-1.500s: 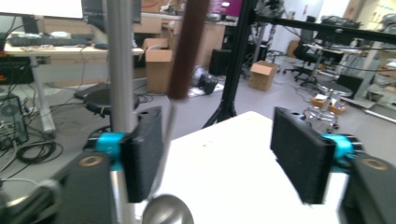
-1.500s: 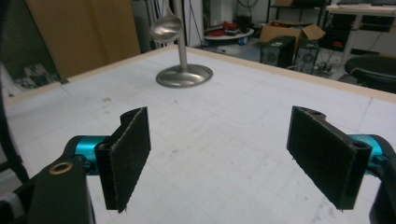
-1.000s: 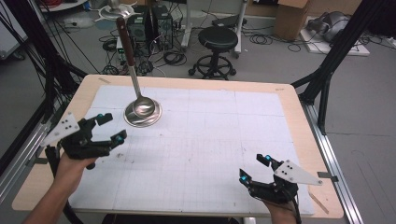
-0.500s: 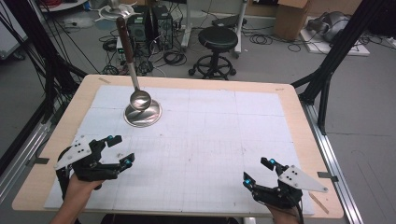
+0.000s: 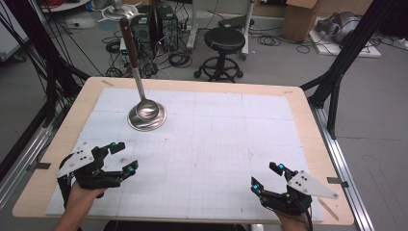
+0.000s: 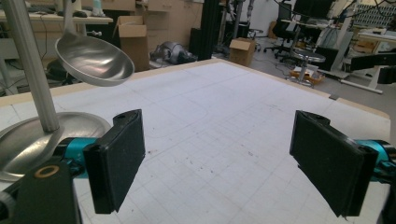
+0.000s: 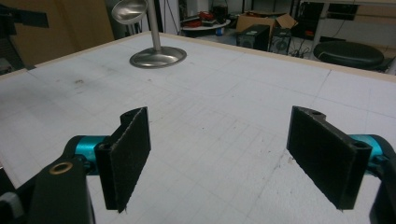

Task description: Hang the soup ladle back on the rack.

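Left gripper: my left gripper (image 5: 123, 157) sits low over the near left corner of the white mat (image 5: 216, 144), jaws spread wide with nothing between them, a hand (image 5: 79, 202) gripping it from below.

Right gripper: my right gripper (image 5: 266, 174) rests at the near right of the mat, jaws equally wide apart and empty, grey plate (image 5: 310, 185) on top pointing right.

Ladle: a steel ladle (image 5: 144, 109) stands bowl-down on a round metal dish (image 5: 146, 120) at the far left of the mat, its handle rising toward the far edge and ending in a dark wooden grip (image 5: 129, 41).

From the left gripper view: the dish (image 6: 28, 140) lies just past my left-hand jaw, a steel shaft (image 6: 32, 70) rising from it and a ladle bowl (image 6: 93, 60) showing above the table.

From the right gripper view: the dish (image 7: 158, 57) is far off at the upper left, well apart from both jaws, bare gridded mat (image 7: 224, 121) between them.

Table: pale wood border (image 5: 308, 125) frames the mat; both grippers are well apart from the ladle and from each other.

Beyond: a black stool (image 5: 223, 41) and floor cables stand past the far edge.
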Action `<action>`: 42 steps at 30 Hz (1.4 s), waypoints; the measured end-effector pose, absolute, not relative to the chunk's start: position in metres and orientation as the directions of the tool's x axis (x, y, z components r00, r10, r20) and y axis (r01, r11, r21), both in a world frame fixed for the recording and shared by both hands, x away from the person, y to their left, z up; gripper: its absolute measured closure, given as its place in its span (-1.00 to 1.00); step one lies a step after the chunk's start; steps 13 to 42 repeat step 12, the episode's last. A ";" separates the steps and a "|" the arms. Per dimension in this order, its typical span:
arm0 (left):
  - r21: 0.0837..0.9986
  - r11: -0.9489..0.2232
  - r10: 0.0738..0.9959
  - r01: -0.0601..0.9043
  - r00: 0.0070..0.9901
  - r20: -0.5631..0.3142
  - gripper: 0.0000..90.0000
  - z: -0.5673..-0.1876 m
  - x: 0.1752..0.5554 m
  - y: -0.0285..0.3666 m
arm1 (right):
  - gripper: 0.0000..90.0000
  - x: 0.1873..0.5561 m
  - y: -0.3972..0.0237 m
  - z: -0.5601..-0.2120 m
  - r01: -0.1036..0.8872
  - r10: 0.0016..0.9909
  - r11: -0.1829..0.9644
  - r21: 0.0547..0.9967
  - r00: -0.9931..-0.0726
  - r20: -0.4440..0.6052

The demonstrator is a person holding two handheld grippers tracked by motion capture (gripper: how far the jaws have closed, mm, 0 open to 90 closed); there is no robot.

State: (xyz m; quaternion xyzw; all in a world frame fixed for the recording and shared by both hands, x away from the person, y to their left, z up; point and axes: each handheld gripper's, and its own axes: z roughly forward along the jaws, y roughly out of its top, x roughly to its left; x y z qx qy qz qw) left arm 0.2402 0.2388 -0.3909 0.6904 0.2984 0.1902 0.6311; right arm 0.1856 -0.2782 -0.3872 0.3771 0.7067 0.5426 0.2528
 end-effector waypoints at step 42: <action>0.984 -0.029 0.657 0.178 0.745 -0.115 -0.59 -0.392 0.242 0.241 | -0.54 0.186 -0.279 -0.388 0.264 0.808 0.113 0.958 -0.586 0.066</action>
